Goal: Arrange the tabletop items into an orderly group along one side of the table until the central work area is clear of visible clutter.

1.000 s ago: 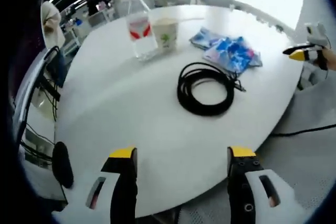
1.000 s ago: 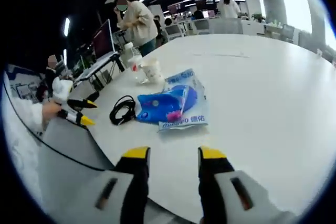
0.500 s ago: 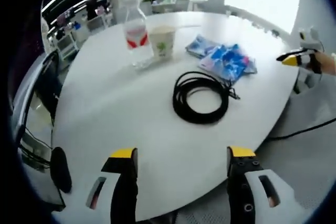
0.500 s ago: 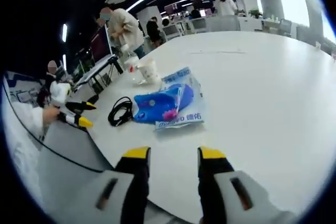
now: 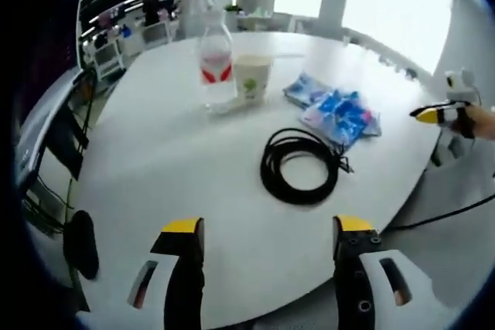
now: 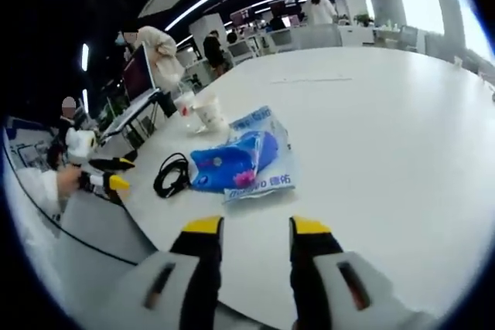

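Ahead of your left gripper, left gripper view: jaws wide apart, holding nothing, over near edge of table. Cable coiled mid-table. Bottle and cup side by side beyond it. Blue packets right of cable, near table edge. Your right gripper off table at far right.

Right gripper view: your right gripper moderately open, empty, above table rim. Blue packets straight ahead. Cable just left of them, cup and bottle farther back. Your left gripper at left, off table.
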A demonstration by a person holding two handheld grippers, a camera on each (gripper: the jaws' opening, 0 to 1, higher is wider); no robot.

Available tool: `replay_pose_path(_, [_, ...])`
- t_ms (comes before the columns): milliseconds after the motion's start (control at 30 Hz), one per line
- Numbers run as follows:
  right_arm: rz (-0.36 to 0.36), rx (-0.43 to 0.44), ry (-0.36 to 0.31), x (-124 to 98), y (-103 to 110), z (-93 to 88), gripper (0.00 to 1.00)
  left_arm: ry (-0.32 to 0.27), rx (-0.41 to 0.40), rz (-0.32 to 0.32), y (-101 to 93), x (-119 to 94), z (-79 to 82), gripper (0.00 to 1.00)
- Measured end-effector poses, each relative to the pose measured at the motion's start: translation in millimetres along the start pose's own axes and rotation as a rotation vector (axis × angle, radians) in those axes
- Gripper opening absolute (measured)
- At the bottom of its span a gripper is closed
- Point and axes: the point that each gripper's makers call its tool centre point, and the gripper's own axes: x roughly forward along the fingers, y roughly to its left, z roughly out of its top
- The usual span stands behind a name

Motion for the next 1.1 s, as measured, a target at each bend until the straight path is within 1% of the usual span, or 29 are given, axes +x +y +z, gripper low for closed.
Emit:
replay_pose_path(100, [-0.016,0.016,-0.006,0,-2,0.7,0.31,-0.024,-0.02,0.008,2.0,0,6.5,0.62])
replay_pose_path(133, [-0.026,0.025,-0.01,0,-4,1.4,0.31,-0.037,-0.042,0.004,-0.6,0,10.6,0.61])
replay_pose_path(233, [-0.041,0.033,-0.018,3,-6,6.4,0.3,-0.056,-0.063,-0.006,-9.0,4,20.0,0.6])
replay_pose_path(333, [-0.035,0.014,-0.012,9,-4,14.2,0.3,-0.068,-0.07,-0.041,-29.6,14,33.6,0.59])
replay_pose_path(367, [-0.023,0.002,-0.008,13,-2,18.7,0.3,-0.069,-0.072,-0.067,-41.2,20,38.8,0.58])
replay_pose_path(400, [-0.016,-0.007,-0.007,15,-1,21.7,0.3,-0.065,-0.067,-0.085,-48.5,24,41.3,0.58])
replay_pose_path(433, [-0.01,-0.02,-0.006,19,1,27.4,0.3,-0.047,-0.042,-0.101,-58.0,31,43.0,0.58])
replay_pose_path(500, [-0.001,-0.031,-0.014,24,4,36.6,0.3,-0.031,0.007,-0.115,-73.4,38,47.9,0.58])
replay_pose_path(633, [0.011,-0.036,-0.03,31,7,49.0,0.29,-0.025,0.024,-0.142,-92.9,50,59.8,0.57])
replay_pose_path(733, [0.018,-0.036,-0.029,38,7,50.5,0.28,-0.009,0.036,-0.141,-97.5,58,64.0,0.54])
replay_pose_path(767, [0.022,-0.036,-0.028,39,7,50.6,0.28,0.006,0.036,-0.135,-97.8,61,64.8,0.53])
replay_pose_path(833, [0.028,-0.032,-0.019,43,7,49.1,0.27,0.008,0.016,-0.133,-100.5,66,68.5,0.54])
replay_pose_path(900, [0.028,-0.026,-0.012,46,5,47.4,0.27,0.02,-0.009,-0.14,-103.0,70,68.4,0.53])
replay_pose_path(967, [0.031,-0.019,-0.005,51,3,46.2,0.27,0.023,-0.014,-0.146,-107.9,74,69.9,0.51])
replay_pose_path(1100, [0.043,-0.016,0.01,59,3,46.2,0.27,0.038,-0.018,-0.149,-114.7,84,69.4,0.5])
